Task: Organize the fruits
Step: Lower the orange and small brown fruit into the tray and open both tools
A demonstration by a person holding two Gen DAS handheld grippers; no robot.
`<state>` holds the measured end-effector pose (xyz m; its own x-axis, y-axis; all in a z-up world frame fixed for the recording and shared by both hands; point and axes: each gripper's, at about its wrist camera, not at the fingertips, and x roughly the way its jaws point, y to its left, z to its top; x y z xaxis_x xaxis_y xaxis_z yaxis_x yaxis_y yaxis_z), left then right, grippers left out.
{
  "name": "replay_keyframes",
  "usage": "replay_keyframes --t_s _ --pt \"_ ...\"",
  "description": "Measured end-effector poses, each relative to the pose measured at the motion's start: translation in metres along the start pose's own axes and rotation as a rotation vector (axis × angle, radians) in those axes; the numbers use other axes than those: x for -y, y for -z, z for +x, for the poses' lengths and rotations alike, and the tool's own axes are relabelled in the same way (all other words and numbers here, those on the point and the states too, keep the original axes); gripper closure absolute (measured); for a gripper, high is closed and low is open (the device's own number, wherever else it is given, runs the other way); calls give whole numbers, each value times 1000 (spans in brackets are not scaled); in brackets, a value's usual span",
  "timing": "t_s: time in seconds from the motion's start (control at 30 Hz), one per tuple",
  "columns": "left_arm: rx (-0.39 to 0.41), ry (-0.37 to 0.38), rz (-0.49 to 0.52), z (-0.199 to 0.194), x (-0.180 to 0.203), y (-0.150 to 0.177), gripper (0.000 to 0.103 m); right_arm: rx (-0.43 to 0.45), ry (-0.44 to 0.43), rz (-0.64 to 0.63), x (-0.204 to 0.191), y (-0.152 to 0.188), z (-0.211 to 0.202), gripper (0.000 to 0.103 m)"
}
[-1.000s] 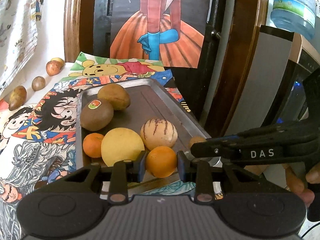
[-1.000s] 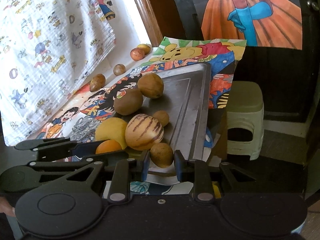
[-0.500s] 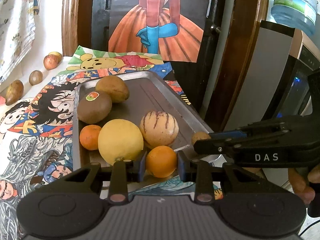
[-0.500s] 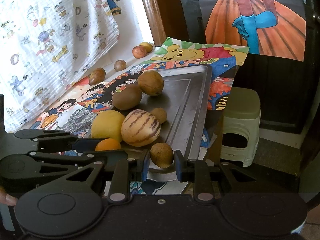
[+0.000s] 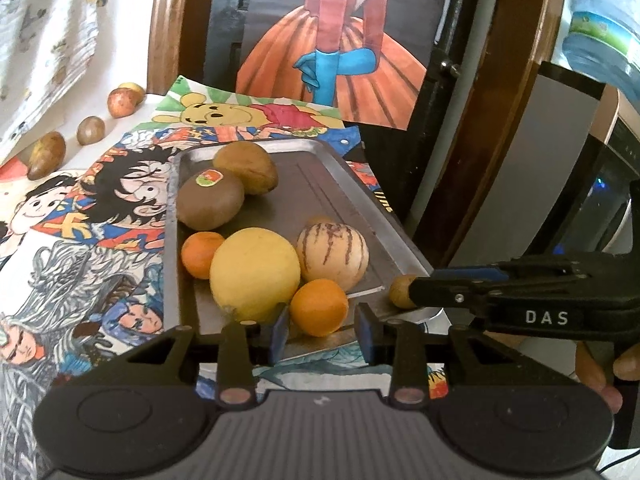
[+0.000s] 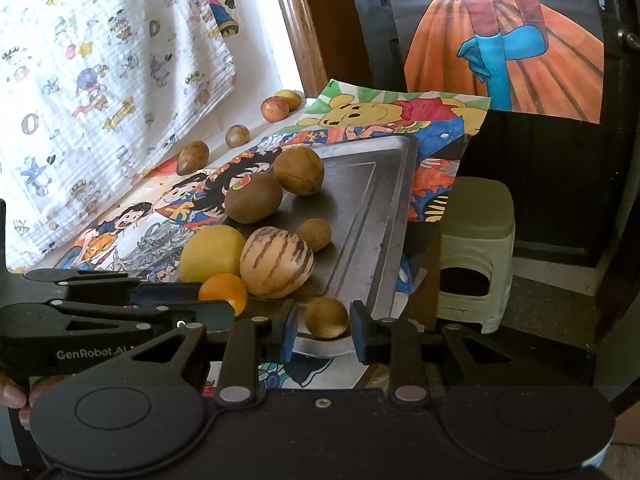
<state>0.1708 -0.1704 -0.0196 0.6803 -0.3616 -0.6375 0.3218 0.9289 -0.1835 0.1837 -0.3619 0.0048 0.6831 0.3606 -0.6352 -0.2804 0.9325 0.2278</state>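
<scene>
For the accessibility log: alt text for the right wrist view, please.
The open right gripper brackets a small round brown fruit at the near edge of a metal tray holding kiwis, a striped melon and a yellow fruit; the left gripper reaches an orange.

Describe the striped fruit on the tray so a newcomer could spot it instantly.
Find the metal tray lying on the cartoon-print cloth. In the cluster at its near end, the striped fruit sits just right of the big yellow fruit and behind an orange. It alone has pale cream skin with dark purple-brown streaks; the others are all plain-coloured.
</scene>
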Motion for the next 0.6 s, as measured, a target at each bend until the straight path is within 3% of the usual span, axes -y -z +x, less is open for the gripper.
replay_keyframes --t_s 0.13,0.27,0.33,0.53,0.6 --pt "23 0 -51 -13 -5 -1 40 19 1 17 -2 0 -14 65" --pt "64 -5 -85 -32 -9 -1 29 49 2 26 -6 0 -33 55" --pt "87 -23 -97 -43 -9 1 17 63 0 29 -10 2 -44 48" --pt "157 -83 -113 -83 -8 7 1 104 -15 42 -22 10 -75 27" --pt "178 -109 -113 -97 -7 10 1 116 -26 54 -27 13 -86 17"
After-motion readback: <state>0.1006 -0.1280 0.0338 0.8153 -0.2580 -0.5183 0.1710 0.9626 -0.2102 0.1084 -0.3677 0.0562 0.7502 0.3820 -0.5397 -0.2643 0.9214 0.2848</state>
